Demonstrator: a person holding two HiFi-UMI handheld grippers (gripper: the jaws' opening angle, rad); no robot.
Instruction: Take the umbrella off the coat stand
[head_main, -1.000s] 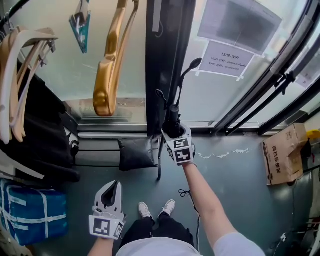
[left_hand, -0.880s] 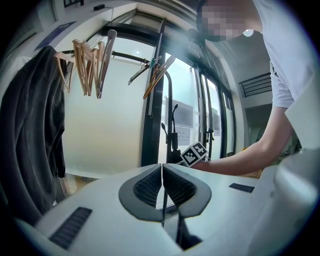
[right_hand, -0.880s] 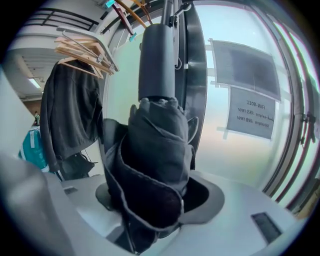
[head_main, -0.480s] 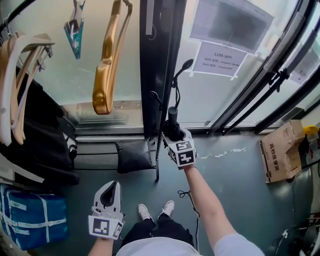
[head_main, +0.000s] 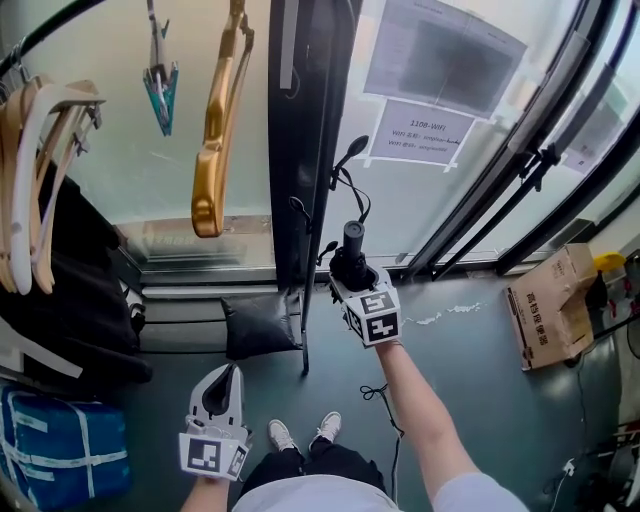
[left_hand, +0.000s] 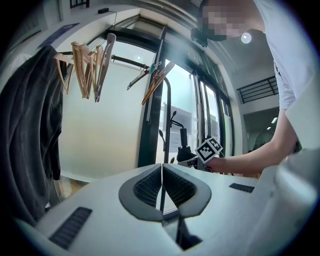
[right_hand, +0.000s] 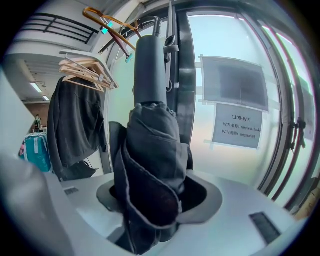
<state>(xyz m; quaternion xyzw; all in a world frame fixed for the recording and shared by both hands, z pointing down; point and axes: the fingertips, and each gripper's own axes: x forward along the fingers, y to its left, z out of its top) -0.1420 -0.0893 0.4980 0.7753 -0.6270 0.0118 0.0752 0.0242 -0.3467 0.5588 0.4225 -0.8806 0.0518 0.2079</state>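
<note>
While your right gripper (head_main: 350, 274) pinched the folded umbrella (head_main: 352, 243), it sat just beside the hooks of the coat stand (head_main: 304, 338).
Your right jaws had just been closing and clamped soft fabric below the handle, so the umbrella could have slipped, or a curved hook (head_main: 347, 158) could have snagged it on a sideways pull. Your left gripper (head_main: 222, 388) hung low, jaws pressed together on nothing. Count: one umbrella, one stand, two grippers.
</note>
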